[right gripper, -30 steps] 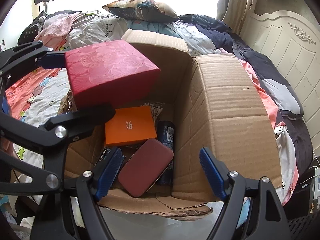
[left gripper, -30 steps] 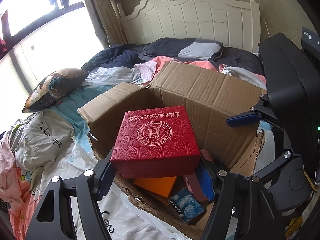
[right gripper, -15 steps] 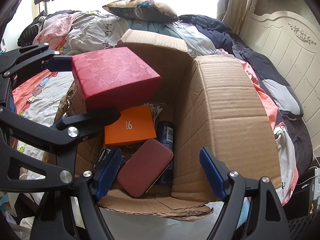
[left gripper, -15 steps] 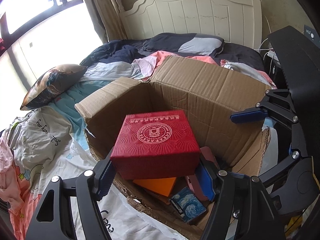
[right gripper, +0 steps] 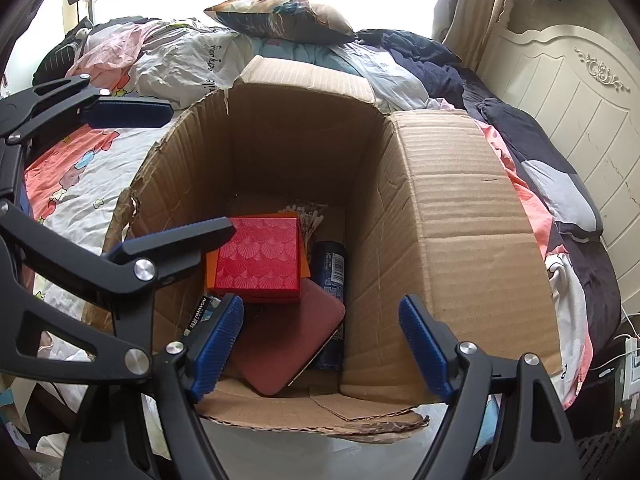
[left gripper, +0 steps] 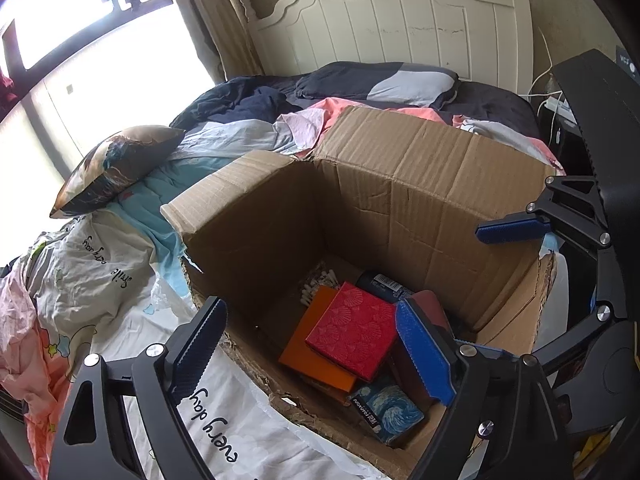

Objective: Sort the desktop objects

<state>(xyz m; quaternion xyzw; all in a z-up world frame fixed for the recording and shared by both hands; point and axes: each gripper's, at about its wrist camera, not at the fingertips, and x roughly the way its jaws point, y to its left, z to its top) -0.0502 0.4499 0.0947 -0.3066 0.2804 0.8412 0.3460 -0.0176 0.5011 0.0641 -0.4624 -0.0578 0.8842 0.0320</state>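
A red gift box (left gripper: 352, 336) (right gripper: 260, 256) lies inside the open cardboard carton (left gripper: 420, 184) (right gripper: 452, 240), resting on an orange box (left gripper: 304, 344). My left gripper (left gripper: 308, 312) (right gripper: 168, 172) hovers over the carton's near rim; its jaws are opening and nothing is between them. My right gripper (right gripper: 320, 308) (left gripper: 500, 292) stands open above the carton's other side, holding nothing. Beside the red box lie a maroon case (right gripper: 288, 344), a dark can (right gripper: 332, 268), a starry-print box (left gripper: 388, 408) and cotton swabs (left gripper: 316, 284).
The carton sits on a bed covered with crumpled quilts (left gripper: 100, 264). A patterned cushion (left gripper: 116, 168) (right gripper: 280, 16) lies beyond it, with a dark pillow (left gripper: 384, 80) near the white headboard (left gripper: 400, 20). A bright window (left gripper: 80, 40) is behind.
The left gripper's jaws spread wider and the red gift box dropped out of them into the carton, landing on the orange box. The right gripper stayed put.
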